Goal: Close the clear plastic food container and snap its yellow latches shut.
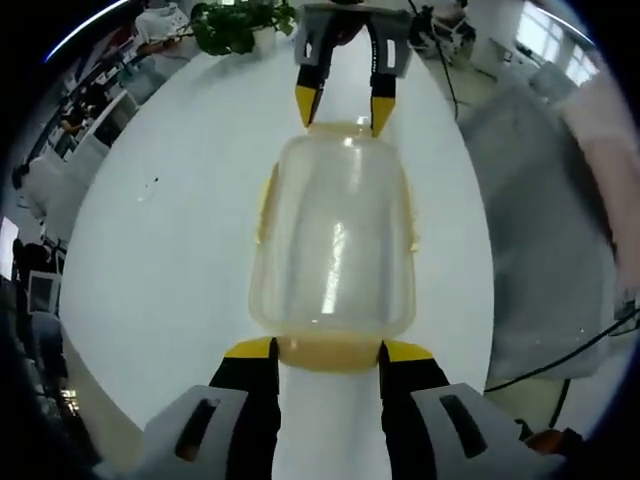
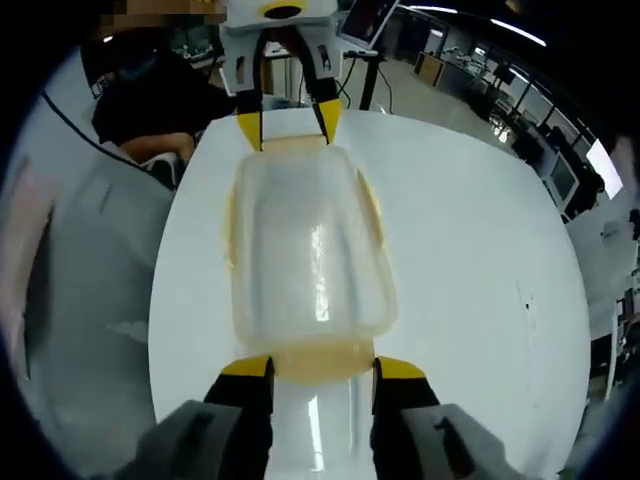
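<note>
Tongs (image 1: 330, 350) flank container (image 1: 335, 240); left gripper view alone shows plant (image 1: 240, 25).

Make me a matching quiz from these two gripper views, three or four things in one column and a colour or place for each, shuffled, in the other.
Things:
1. clear plastic food container
2. round white table
3. green potted plant
4. left gripper

Descriptions:
A. far edge of the table in the left gripper view
B. yellow-tipped jaws at one short end of the container
C. lies lengthwise between the two grippers
D. bare white surface under the container

Pairs: 1-C, 2-D, 3-A, 4-B
</note>
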A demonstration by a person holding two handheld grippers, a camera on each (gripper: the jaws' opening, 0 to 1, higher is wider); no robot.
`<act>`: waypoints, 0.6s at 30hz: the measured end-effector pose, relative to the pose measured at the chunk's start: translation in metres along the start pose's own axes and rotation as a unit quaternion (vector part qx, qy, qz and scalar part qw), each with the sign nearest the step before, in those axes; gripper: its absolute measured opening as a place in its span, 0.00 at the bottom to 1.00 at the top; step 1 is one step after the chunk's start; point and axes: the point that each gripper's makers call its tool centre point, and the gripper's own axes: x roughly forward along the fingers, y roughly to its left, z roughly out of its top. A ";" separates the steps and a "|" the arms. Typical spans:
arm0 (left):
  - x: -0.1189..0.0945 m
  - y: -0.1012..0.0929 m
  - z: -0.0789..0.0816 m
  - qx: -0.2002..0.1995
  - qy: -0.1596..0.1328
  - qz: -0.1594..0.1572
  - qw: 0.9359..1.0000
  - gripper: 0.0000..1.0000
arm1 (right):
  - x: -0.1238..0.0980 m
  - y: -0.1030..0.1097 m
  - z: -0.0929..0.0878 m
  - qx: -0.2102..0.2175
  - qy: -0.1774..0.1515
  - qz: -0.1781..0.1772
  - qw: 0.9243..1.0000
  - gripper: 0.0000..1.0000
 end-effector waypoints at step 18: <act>0.020 -0.012 0.056 0.025 -0.015 -0.020 0.999 0.36 | -0.027 0.004 -0.054 0.016 0.030 -0.008 0.999 0.35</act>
